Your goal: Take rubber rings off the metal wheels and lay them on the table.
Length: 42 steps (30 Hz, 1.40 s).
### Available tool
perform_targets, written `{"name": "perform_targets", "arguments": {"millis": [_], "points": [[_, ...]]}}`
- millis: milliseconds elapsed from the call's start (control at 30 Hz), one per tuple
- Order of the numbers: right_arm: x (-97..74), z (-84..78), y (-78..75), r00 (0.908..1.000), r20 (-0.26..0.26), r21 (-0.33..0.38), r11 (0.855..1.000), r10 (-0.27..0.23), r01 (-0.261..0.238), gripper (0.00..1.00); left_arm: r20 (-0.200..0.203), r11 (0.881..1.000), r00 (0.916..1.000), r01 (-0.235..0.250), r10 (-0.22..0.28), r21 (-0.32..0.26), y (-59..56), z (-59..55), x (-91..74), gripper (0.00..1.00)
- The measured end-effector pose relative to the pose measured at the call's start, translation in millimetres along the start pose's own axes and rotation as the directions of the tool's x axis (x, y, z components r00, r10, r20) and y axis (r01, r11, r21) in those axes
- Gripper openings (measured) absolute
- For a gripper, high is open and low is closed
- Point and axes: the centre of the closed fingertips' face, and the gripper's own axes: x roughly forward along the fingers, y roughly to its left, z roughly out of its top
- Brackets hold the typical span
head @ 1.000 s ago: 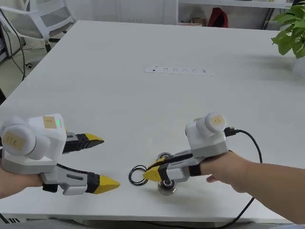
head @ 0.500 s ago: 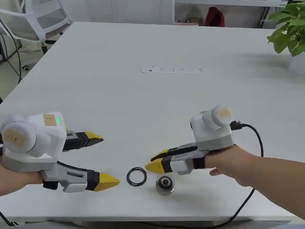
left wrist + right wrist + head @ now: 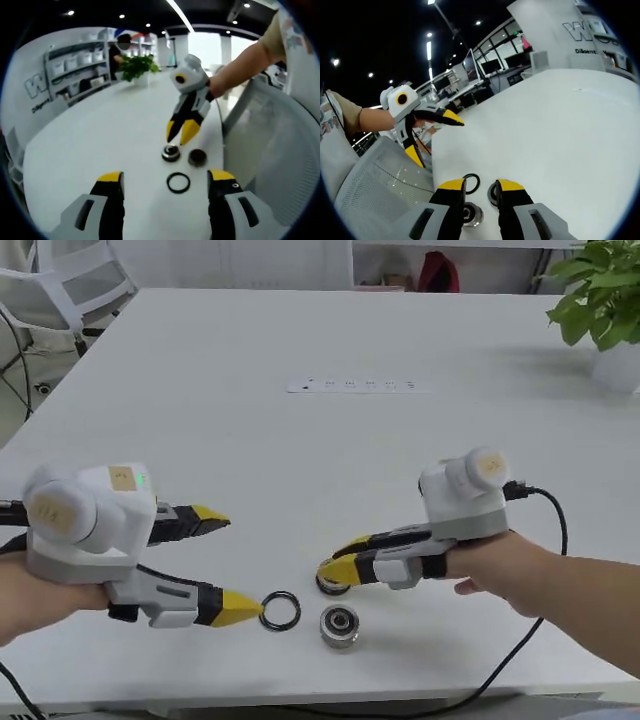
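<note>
rubber ring (image 3: 280,610) lies flat on the table (image 3: 300,460) beside a bare wheel (image 3: 340,625), my left tongs (image 3: 232,562) gaping wide near it, and i hold the right tongs (image 3: 335,560), narrow and empty, over the other wheel (image 3: 331,585), likely to pry its ring

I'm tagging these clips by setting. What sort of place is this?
Probably an office or meeting room rather than a workshop: a large white table with a socket strip on it, an office chair beside it, and a potted plant at the far corner.
</note>
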Motion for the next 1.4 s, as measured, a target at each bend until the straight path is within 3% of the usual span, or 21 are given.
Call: {"name": "perform_targets", "arguments": {"millis": [267,767,1400], "points": [[-10.6,0.4,-8.5,0.9995,0.018,-0.001,1.000,-0.026,0.026,0.24,0.006,1.000,0.9999,0.011,-0.011,0.003,2.1,9.2,11.1,0.68],[-21.7,-6.2,-22.8,0.9977,0.016,-0.015,0.998,-0.066,0.066,0.25,-0.008,1.000,0.9996,0.028,-0.028,0.007,4.2,13.0,30.1,0.67],[-17.6,-21.3,-30.7,0.9960,-0.028,-0.074,0.994,-0.085,0.082,0.27,-0.009,0.999,0.9990,0.043,-0.043,-0.009,4.8,15.3,54.0,0.62]]}}
